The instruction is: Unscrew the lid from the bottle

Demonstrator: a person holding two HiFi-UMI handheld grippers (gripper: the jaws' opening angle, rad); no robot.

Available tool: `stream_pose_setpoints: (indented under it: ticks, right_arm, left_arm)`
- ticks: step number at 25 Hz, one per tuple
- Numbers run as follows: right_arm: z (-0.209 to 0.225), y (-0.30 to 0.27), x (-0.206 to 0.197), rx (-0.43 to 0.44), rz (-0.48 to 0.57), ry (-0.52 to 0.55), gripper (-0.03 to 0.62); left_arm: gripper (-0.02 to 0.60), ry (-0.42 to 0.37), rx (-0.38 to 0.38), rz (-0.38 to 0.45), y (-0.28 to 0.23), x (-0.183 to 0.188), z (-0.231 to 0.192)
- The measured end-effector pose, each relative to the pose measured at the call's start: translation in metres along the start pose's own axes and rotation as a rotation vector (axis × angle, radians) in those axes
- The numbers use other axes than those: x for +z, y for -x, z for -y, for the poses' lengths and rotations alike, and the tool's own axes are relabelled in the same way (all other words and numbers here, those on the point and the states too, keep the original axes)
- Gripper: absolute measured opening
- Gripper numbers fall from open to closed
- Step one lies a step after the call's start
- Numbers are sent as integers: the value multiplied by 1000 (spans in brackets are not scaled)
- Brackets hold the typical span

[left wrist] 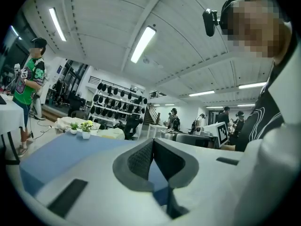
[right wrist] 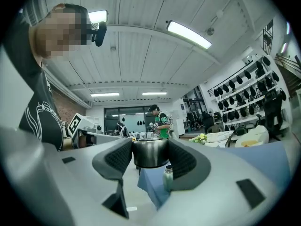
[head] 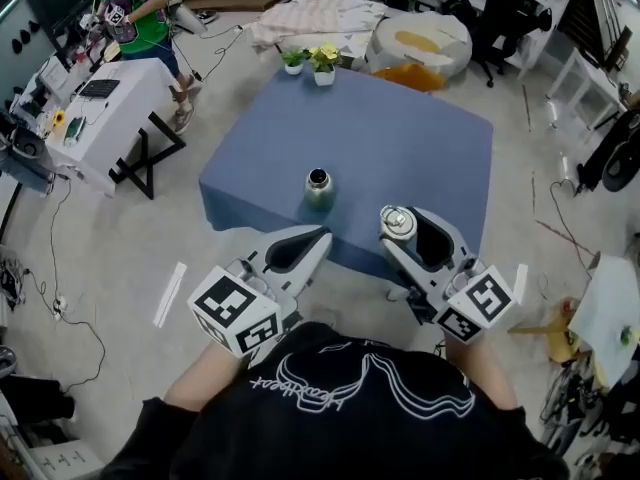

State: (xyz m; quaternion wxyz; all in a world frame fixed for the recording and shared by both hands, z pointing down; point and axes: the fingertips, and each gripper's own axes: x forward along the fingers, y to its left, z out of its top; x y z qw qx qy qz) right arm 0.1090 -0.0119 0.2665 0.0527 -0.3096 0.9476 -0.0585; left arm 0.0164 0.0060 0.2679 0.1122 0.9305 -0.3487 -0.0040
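Note:
A small green metal bottle (head: 318, 188) stands upright with its mouth uncovered near the front edge of the blue table (head: 400, 138). My right gripper (head: 398, 223) is shut on the bottle's dark metal lid (head: 397, 220), held off the table's front edge, to the right of the bottle. In the right gripper view the lid (right wrist: 149, 153) sits between the pads of the right gripper (right wrist: 149, 157), with the bottle (right wrist: 168, 178) beyond and below. My left gripper (head: 320, 240) is shut and holds nothing, just in front of the bottle. The left gripper (left wrist: 153, 149) shows its pads pressed together.
Two small potted plants (head: 312, 60) stand at the table's far edge. A white desk (head: 100, 108) with a person in green is at the far left. A cloth pile (head: 315, 18) and a round white cushion (head: 420, 43) lie on the floor behind.

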Motion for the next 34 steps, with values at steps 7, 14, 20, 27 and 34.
stream_pose_setpoints:
  ticks: [7, 14, 20, 27, 34]
  right_arm:
    - [-9, 14, -1, -9, 6, 15, 244]
    - [-7, 14, -12, -15, -17, 22, 239]
    - [-5, 14, -14, -14, -24, 19, 239]
    - [1, 14, -14, -21, -26, 20, 239]
    - [0, 18, -18, -25, -29, 18, 239]
  left_arm:
    - [5, -12, -10, 1, 3, -5, 17]
    - [5, 17, -15, 1, -5, -16, 14]
    - [5, 24, -17, -5, -10, -19, 13]
    - [5, 24, -20, -15, -17, -24, 11]
    - [5, 32, -20, -20, -18, -31, 13]
